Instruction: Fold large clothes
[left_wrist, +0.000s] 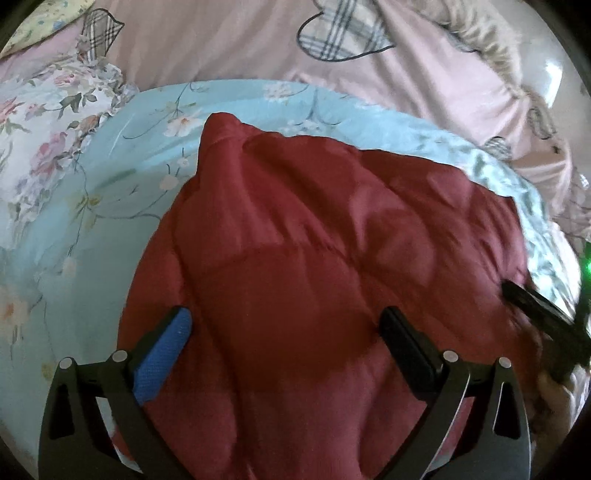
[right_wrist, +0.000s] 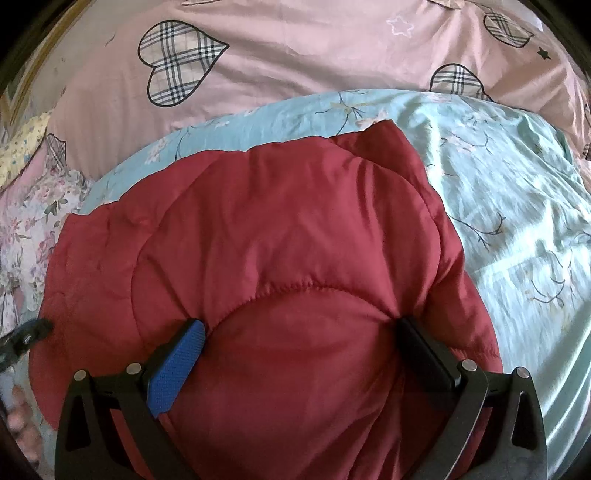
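A dark red quilted padded jacket (left_wrist: 314, 258) lies bunched on a light blue floral sheet (left_wrist: 122, 184); it also fills the right wrist view (right_wrist: 277, 258). My left gripper (left_wrist: 284, 332) is open, its fingers wide apart over the jacket's near part. My right gripper (right_wrist: 301, 339) is open too, its fingers spread on either side of a puffed panel below a curved seam. The right gripper's tip shows at the right edge of the left wrist view (left_wrist: 535, 306). The left gripper's tip shows at the left edge of the right wrist view (right_wrist: 29, 332). The jacket's near end is hidden below both views.
A pink duvet with plaid hearts (right_wrist: 295, 55) lies heaped behind the blue sheet (right_wrist: 517, 203). A white floral pillow (left_wrist: 48, 122) sits at the far left. A beige fuzzy item (left_wrist: 480, 40) lies at the back right.
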